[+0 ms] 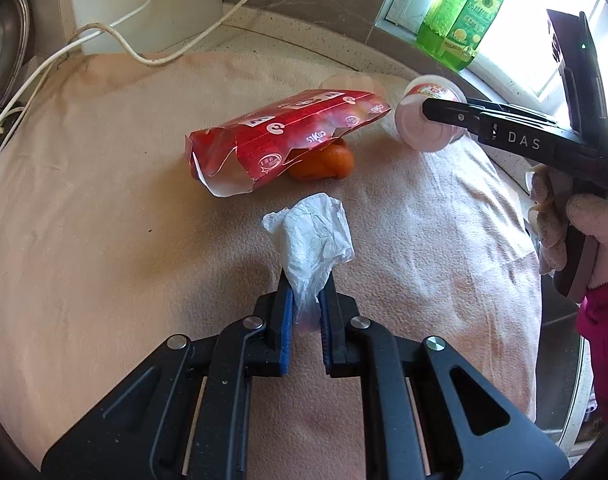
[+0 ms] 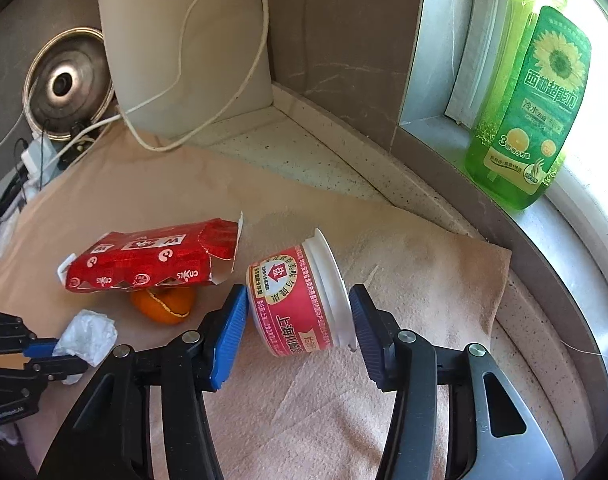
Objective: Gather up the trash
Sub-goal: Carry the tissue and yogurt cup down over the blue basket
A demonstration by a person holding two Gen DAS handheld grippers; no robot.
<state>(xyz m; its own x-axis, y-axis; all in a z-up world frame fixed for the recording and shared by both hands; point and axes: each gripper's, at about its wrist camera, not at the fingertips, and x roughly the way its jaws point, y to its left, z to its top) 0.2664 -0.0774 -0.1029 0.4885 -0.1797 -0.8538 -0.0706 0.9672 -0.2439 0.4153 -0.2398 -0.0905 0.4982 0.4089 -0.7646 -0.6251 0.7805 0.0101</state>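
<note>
The left claw (image 1: 305, 280) is pinched nearly shut on a crumpled white tissue (image 1: 311, 236), whose loose bulk fans out past the fingertips toward twelve o'clock in the left wrist view. The right claw (image 2: 300, 312) stands about half open around a small pink tub (image 2: 300, 300) lying on its side. The left pad sits against the tub's base, the right pad just beside its white rim; whether they press yet I cannot tell. The tub's long axis runs straight across the claw, base at nine o'clock and rim at three, so closing should seat it squarely.

Farther out, at ten o'clock from the right claw, lies a torn red carton (image 2: 152, 256), with orange peel (image 2: 164, 304) tucked under its near edge. The left claw looks nearer to both. Everything rests on a peach cloth (image 2: 423, 272) over the tabletop (image 2: 288, 140).
</note>
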